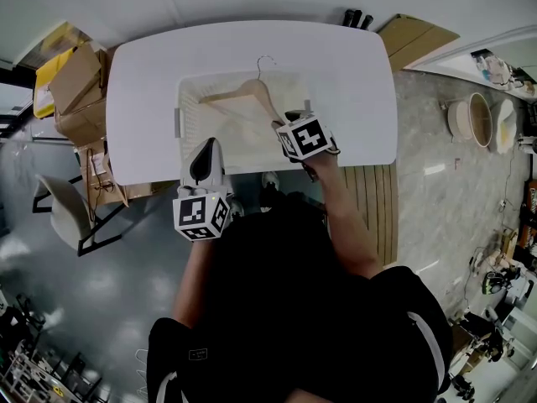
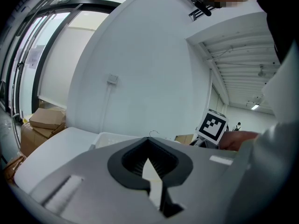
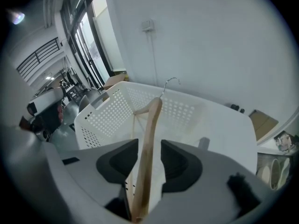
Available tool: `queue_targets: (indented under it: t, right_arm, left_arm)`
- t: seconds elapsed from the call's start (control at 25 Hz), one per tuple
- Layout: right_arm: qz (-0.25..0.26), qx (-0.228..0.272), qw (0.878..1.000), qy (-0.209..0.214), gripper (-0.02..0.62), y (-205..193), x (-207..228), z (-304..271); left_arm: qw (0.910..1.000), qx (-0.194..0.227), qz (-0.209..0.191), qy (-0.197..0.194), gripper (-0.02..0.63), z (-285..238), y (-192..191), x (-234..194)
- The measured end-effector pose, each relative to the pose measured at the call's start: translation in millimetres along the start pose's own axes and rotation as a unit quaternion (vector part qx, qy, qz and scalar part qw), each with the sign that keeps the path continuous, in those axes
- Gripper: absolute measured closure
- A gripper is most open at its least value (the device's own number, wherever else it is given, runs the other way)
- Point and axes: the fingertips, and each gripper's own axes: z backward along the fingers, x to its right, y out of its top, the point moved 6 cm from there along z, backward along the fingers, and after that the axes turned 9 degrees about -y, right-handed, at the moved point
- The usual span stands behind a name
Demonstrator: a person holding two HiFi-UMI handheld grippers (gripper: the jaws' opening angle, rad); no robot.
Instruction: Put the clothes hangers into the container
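Note:
A wooden clothes hanger (image 1: 252,95) with a metal hook lies inside the white perforated container (image 1: 180,107) on the white table (image 1: 143,74). My right gripper (image 1: 289,117) is at the container's near right corner, pointing down into it. In the right gripper view the hanger's arm (image 3: 149,139) runs up between the jaws of the right gripper (image 3: 149,164), which stand open, with a gap showing beside the wood. The container's wall (image 3: 107,111) is just beyond. My left gripper (image 1: 205,159) hovers at the table's near edge, shut and empty (image 2: 149,164), short of the container (image 2: 112,136).
Cardboard boxes (image 1: 75,91) are stacked left of the table, with a chair (image 1: 63,212) below them. A flat brown board (image 1: 415,36) leans at the far right corner. Wooden slats (image 1: 373,208) lie on the floor to the right.

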Motion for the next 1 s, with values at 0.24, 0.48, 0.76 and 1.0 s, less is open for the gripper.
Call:
queue_targets:
  t: [0.24, 0.48, 0.76, 1.0]
  right_arm:
    - [0.003, 0.023, 1.000, -0.006, 0.433, 3, -1, 12]
    - [-0.002, 0.083, 0.996, -0.017, 0.434, 8, -4, 33]
    - [-0.014, 0.129, 0.991, -0.033, 0.437, 3, -12, 53]
    - [-0.025, 0.174, 0.983, -0.050, 0.519, -6, -23, 77]
  left_arm:
    - [1.0000, 0.003, -0.004, -0.001, 0.603, 6, 2, 1]
    - [0.9999, 0.009, -0.007, -0.006, 0.603, 16, 3, 5]
    - [0.9996, 0.022, -0.009, -0.014, 0.603, 29, 2, 8]
    - [0.9992, 0.031, -0.012, -0.024, 0.603, 39, 3, 14]
